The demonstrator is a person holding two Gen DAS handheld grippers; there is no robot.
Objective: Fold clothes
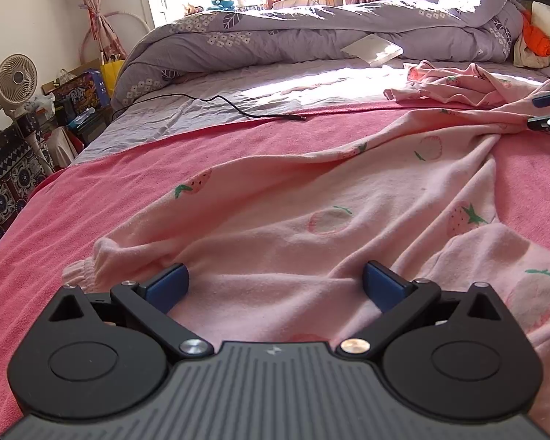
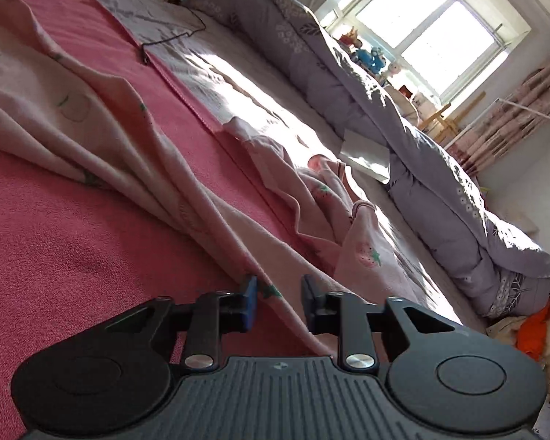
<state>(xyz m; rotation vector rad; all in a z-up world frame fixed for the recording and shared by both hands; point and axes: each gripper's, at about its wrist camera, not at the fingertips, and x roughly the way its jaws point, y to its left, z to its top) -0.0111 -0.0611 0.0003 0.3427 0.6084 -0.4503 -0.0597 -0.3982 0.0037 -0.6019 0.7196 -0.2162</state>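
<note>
Pale pink strawberry-print knit pyjama garment (image 1: 348, 198) lies spread on the deep pink terry blanket (image 1: 165, 157) atop the bed, ready for straightening before a fold.
Left gripper (image 1: 275, 286) fingers spread wide over the near hem; right gripper (image 2: 278, 304) fingers part-open w/ a bunched fold of cloth btwn them, not visibly pinched. Best: grip near the edge, pull taut, smooth creases. Fabric soft, limp, wrinkly; gathered cuff (image 1: 80, 271); lilac floral padded duvet (image 1: 311, 33) beyond.
</note>
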